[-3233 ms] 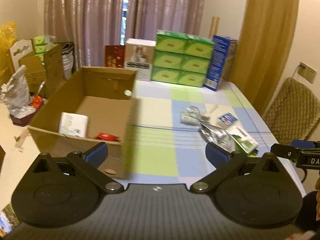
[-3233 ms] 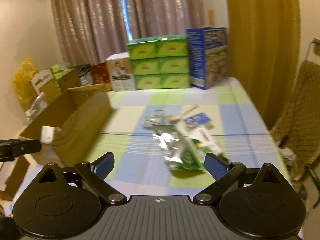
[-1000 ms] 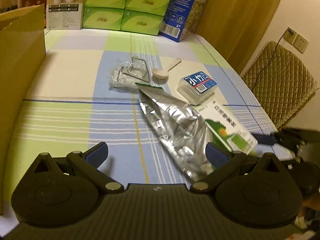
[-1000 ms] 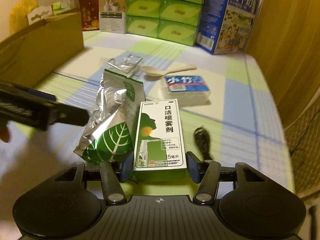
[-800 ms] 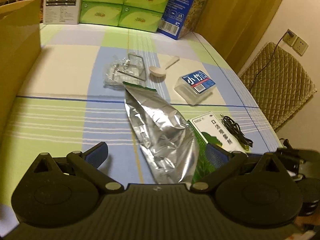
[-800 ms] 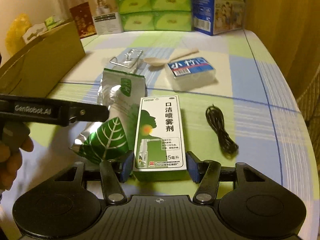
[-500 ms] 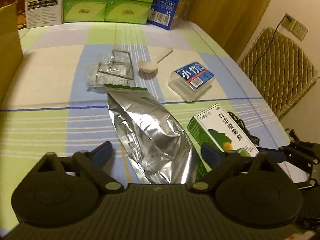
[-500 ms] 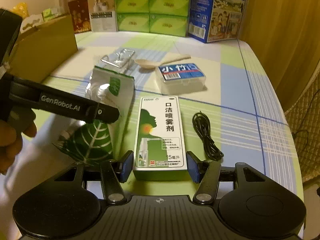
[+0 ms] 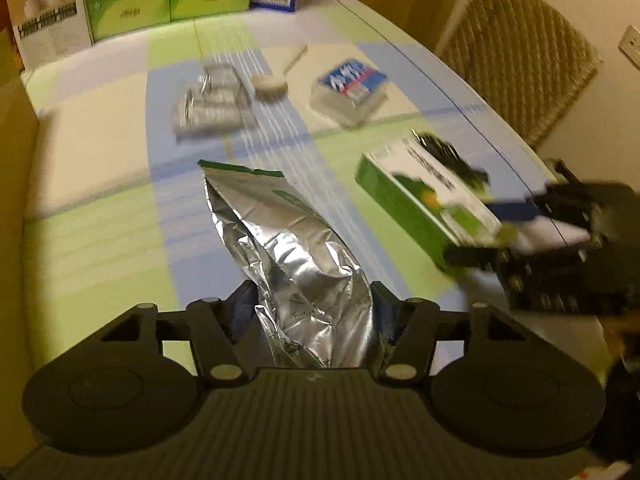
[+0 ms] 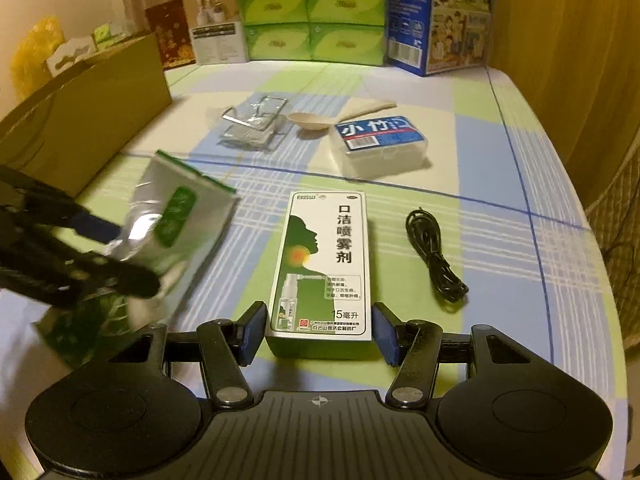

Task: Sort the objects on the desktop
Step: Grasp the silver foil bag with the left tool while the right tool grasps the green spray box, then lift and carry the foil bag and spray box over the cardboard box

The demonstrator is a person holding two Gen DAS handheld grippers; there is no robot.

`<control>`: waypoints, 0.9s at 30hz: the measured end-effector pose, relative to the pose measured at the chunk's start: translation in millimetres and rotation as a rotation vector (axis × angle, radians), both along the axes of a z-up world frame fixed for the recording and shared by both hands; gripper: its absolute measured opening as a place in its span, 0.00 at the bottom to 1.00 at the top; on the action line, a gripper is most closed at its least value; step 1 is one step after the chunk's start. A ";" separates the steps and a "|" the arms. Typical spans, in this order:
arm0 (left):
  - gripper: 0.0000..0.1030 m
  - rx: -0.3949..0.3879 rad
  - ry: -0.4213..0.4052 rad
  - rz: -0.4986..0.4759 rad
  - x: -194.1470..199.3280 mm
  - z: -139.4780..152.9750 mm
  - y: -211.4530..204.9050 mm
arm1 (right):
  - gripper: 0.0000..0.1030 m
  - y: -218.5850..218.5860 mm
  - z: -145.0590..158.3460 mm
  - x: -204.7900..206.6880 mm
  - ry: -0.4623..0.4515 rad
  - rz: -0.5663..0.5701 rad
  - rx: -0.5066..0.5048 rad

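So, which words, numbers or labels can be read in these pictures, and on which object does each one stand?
"口洁喷雾剂": green and white spray box.
"15毫升": same box, bottom.
"白云山": same box, top corner, small.
"小竹口": clear plastic box; last character unsure.
Barcode digits on the blue carton, tissue packs and foil bag: too small or blurred.

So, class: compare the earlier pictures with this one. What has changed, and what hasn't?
The left gripper has moved in from near the cardboard box and its fingers have closed around the foil bag. The right gripper has come down to straddle the green spray box. The spoon, toothpick box and black cable stayed put.
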State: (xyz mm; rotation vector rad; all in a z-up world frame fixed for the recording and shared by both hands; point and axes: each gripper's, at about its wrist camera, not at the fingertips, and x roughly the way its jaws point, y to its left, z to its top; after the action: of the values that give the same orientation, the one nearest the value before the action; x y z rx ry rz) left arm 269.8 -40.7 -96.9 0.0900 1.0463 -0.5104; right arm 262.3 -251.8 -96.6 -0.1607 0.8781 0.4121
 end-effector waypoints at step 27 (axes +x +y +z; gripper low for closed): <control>0.64 0.124 -0.093 0.116 -11.8 -20.2 -19.2 | 0.71 10.4 -10.1 25.9 -0.024 -0.028 -0.044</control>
State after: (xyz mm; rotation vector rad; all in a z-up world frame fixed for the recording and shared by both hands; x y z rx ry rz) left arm 258.0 -59.9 -117.2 0.1602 0.9852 -0.3336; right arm 288.3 -241.4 -106.7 -0.1932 0.8653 0.3642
